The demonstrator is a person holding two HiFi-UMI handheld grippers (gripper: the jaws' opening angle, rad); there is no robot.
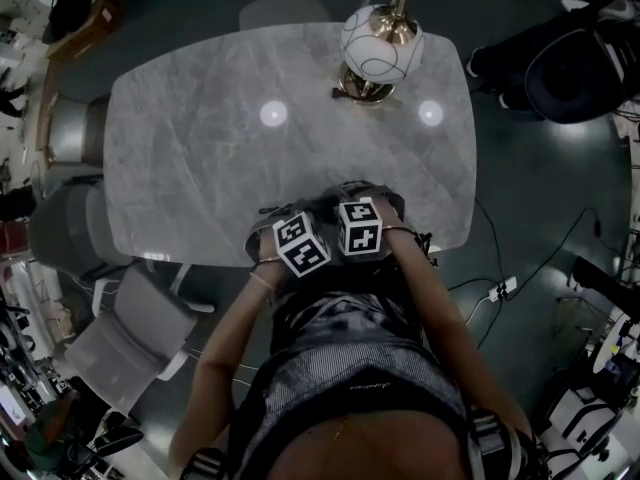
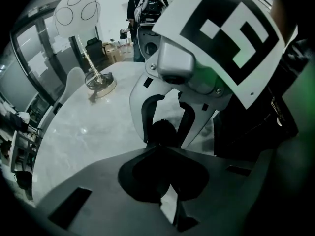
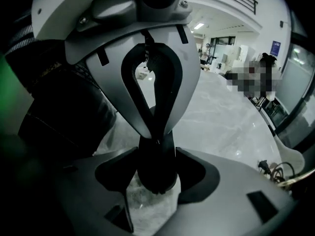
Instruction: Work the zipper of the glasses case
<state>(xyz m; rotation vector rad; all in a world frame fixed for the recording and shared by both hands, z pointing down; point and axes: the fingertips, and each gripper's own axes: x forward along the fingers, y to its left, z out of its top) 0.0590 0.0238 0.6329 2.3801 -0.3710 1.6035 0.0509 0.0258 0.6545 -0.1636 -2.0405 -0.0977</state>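
Both grippers work close together at the near edge of the marble table (image 1: 200,148). In the head view their marker cubes hide the glasses case. The case (image 3: 155,173) is a dark rounded thing clamped between the wide-set jaws of my right gripper (image 3: 155,178). From the left gripper view the same case (image 2: 162,132) sits between the right gripper's white fingers (image 2: 142,117). My left gripper (image 2: 165,193) is shut, its tips (image 3: 156,137) down on the top of the case. What it pinches there is hidden.
A brass lamp with a white globe (image 1: 380,43) stands at the table's far side, also in the left gripper view (image 2: 77,14). Grey chairs (image 1: 130,338) stand to the left. A power strip and cable (image 1: 500,290) lie on the floor at right. People stand in the background.
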